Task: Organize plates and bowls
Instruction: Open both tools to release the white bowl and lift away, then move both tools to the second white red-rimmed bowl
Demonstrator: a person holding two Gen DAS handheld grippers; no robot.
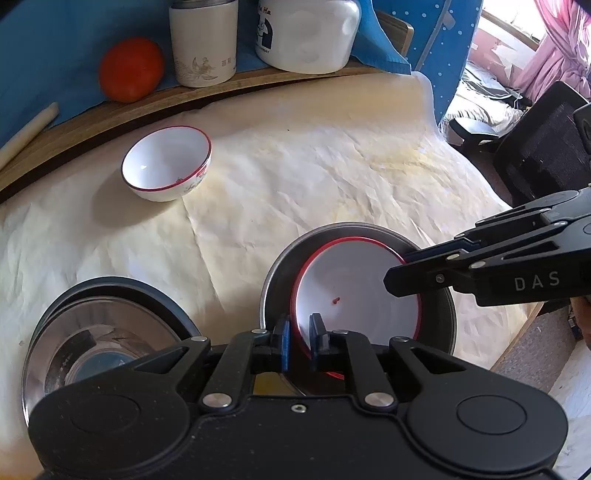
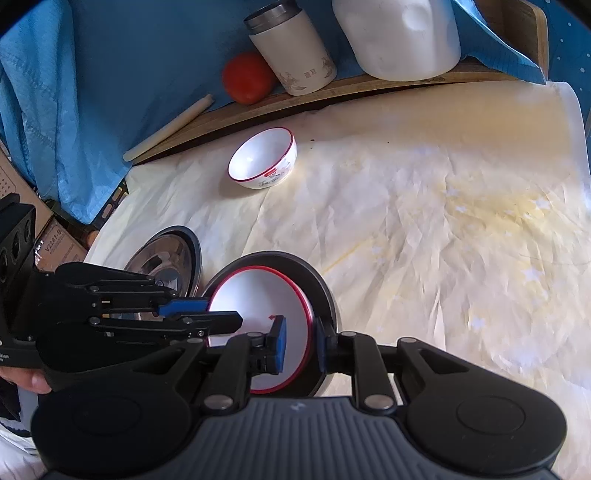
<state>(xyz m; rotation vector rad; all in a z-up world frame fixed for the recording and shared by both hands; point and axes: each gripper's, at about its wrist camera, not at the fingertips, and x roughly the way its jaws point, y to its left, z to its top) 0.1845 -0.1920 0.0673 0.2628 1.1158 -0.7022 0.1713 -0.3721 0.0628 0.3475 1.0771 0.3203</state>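
A red-rimmed white plate sits tilted inside a dark metal pan; both show in the right wrist view, the plate in the pan. My left gripper is closed on the plate's near rim. My right gripper straddles the plate's right rim, jaws a little apart around it; from the left view it reaches in over the far rim. A red-rimmed white bowl stands alone farther back. A steel bowl sits left of the pan.
A tomato, a white canister and a white jug stand on a wooden board at the back against blue cloth. A pale stick lies at the left. Creased cream paper covers the table. A black chair stands right.
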